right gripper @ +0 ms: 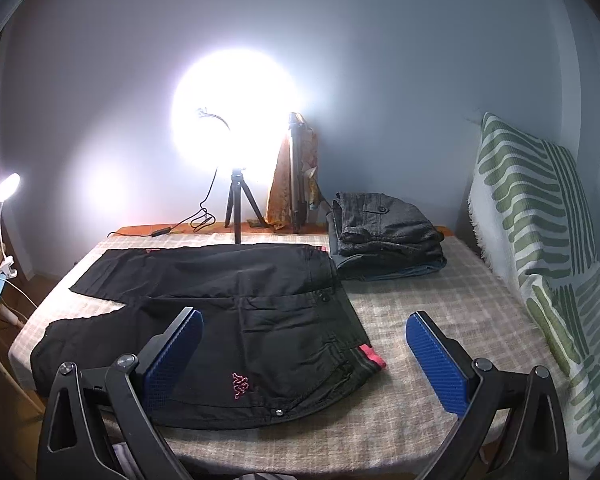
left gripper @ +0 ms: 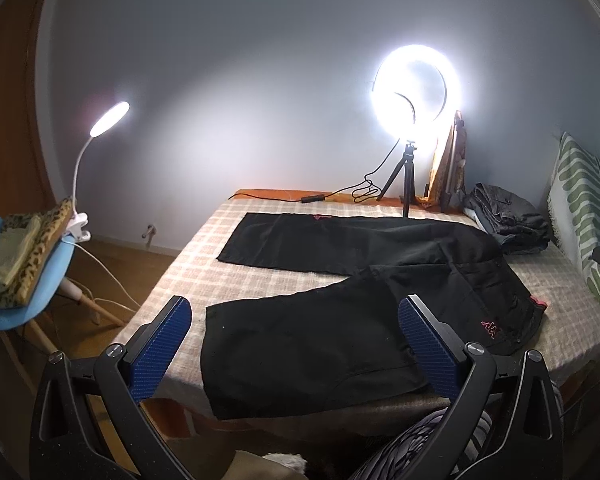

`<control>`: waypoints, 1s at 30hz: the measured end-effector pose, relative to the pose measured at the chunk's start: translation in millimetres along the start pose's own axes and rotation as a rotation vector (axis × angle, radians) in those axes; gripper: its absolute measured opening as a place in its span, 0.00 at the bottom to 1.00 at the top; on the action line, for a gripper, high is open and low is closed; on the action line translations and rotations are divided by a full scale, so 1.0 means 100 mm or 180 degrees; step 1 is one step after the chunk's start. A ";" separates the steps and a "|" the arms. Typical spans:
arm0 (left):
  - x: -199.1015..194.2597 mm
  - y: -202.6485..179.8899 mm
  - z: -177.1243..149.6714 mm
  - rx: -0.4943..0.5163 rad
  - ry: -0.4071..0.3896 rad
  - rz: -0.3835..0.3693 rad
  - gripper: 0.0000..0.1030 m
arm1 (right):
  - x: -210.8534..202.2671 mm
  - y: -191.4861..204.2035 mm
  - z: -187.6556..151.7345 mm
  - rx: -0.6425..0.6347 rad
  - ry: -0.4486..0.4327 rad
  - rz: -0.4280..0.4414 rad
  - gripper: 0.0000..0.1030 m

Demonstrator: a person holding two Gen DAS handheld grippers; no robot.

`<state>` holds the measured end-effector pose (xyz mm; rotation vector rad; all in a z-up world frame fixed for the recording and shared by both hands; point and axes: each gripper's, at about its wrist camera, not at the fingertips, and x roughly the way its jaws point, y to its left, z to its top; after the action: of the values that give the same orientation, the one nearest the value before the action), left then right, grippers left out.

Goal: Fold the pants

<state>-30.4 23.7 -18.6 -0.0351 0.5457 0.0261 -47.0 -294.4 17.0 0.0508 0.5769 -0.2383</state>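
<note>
black pants (left gripper: pixel 340 312) (right gripper: pixel 236 320) lie flat and unfolded across the middle of the frame, legs spread apart toward the left, waistband toward the right. a small pink logo sits near the waist, and a red patch shows at the waistband's edge.

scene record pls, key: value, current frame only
surface: bed with checked cover
target: black pants spread flat, legs apart in a V, unfolded
waistband: toward right claw side, pink logo near it
left claw: open, over the near leg hem, holding nothing
right claw: open, over the waistband end, holding nothing
other: folded grey clothes beyond the waistband; ring light at far edge
</note>
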 end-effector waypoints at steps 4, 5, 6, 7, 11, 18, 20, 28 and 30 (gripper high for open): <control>0.00 0.00 0.01 0.0004 -0.0012 0.0002 1.00 | 0.02 -0.03 -0.02 0.0034 0.0020 0.0013 1.00; 0.01 0.00 0.01 0.0002 -0.0012 -0.0014 1.00 | 0.04 -0.04 -0.02 0.0040 0.0033 0.0005 1.00; 0.01 0.00 0.01 0.0004 -0.0012 -0.0042 1.00 | 0.05 -0.04 -0.03 0.0048 0.0047 -0.0007 1.00; 0.01 -0.01 0.02 0.0007 -0.0015 -0.0044 1.00 | 0.06 -0.05 -0.04 0.0056 0.0053 -0.0009 1.00; 0.02 -0.01 0.03 -0.0011 -0.0036 -0.0058 1.00 | 0.07 -0.06 -0.07 0.0056 0.0070 -0.0020 1.00; 0.02 -0.04 0.05 0.0004 -0.0059 -0.0068 1.00 | 0.07 -0.08 -0.10 0.0081 0.0075 -0.0027 1.00; 0.01 -0.04 0.05 0.0015 -0.0066 -0.0074 1.00 | 0.07 -0.08 -0.10 0.0085 0.0077 -0.0025 1.00; 0.01 -0.07 0.05 0.0028 -0.0078 -0.0086 1.00 | 0.07 -0.07 -0.11 0.0074 0.0068 -0.0030 1.00; 0.01 -0.08 0.06 0.0029 -0.0082 -0.0089 1.00 | 0.07 -0.07 -0.11 0.0070 0.0067 -0.0030 1.00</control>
<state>-26.4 16.1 -14.0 -0.0334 0.5195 -0.0031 -49.3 -301.2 4.0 0.0719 0.5955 -0.2536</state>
